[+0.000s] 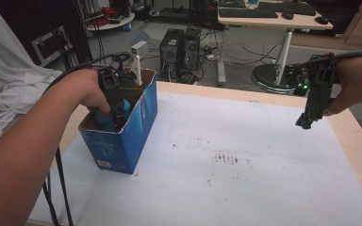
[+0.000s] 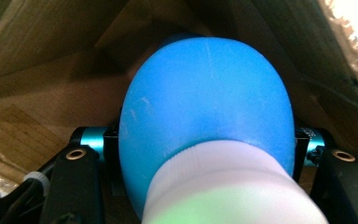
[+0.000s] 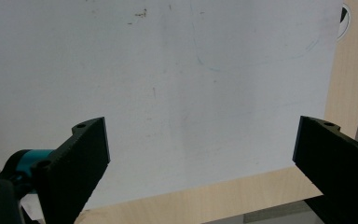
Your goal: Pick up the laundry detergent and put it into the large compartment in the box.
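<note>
A blue bottle (image 2: 205,107) with a white cap end (image 2: 233,186) is seen close up in the left gripper view, pinched between the two black jaws of the left gripper (image 2: 205,158), which press on its flanks from either side; brown cardboard walls are seen all around it, so the bottle is placed inside a box. From the high view, only a small patch of the blue bottle (image 1: 104,120) is seen, low inside the open blue cardboard box (image 1: 122,141), with the left gripper (image 1: 115,110) reaching down into the opening and the left hand (image 1: 82,89) wrapped around its body. The box is shown standing at the left part of the tabletop (image 1: 245,188), on a white sheet marked with small reddish stains (image 1: 225,158). The right gripper (image 1: 306,121) is held in the air over the right edge of the sheet, well apart from the box. In the right gripper view its jaws are seen spread wide with nothing between them, above the white sheet (image 3: 177,70) and a strip of pale wood (image 3: 214,200).
</note>
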A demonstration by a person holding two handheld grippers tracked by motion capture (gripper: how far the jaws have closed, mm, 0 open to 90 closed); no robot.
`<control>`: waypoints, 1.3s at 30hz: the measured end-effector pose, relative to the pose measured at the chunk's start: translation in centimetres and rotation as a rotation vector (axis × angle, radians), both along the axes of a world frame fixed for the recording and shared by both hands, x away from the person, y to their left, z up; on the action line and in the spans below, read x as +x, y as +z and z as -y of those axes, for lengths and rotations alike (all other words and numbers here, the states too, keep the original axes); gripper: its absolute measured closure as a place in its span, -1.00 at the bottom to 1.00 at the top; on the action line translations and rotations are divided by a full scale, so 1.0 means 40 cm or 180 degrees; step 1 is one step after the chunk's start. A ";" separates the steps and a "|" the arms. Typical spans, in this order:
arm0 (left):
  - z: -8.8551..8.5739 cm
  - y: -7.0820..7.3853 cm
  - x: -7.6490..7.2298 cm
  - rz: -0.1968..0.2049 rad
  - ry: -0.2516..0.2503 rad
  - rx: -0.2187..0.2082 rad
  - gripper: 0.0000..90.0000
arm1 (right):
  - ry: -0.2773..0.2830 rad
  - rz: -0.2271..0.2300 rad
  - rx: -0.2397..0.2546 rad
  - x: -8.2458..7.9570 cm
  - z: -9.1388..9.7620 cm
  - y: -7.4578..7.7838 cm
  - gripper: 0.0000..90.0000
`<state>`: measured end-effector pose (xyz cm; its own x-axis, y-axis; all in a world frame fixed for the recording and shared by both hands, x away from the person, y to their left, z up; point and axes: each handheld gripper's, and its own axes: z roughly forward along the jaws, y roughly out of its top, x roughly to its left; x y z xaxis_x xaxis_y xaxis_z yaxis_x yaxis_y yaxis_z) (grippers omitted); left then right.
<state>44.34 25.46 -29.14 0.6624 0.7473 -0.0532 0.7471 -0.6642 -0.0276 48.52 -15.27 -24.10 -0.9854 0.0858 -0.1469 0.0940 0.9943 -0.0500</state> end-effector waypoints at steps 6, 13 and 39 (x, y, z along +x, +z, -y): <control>-0.002 0.010 -0.003 0.0035 0.0074 -0.0105 -0.26 | 0.0000 0.0005 0.0012 -0.001 0.002 0.003 -0.94; -0.002 0.026 -0.008 0.0061 0.0098 -0.0118 -0.32 | -0.0033 0.0014 0.0013 -0.005 0.011 0.007 -0.94; 0.030 0.159 -0.032 0.0316 0.0047 -0.0015 -0.67 | 0.0005 0.0021 0.0027 -0.007 0.010 0.009 -0.94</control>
<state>43.06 24.26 -22.78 0.6536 0.7568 0.0086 0.7556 -0.6531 0.0502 48.24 -15.67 -23.75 -0.9846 0.0856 -0.1527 0.0929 0.9948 -0.0411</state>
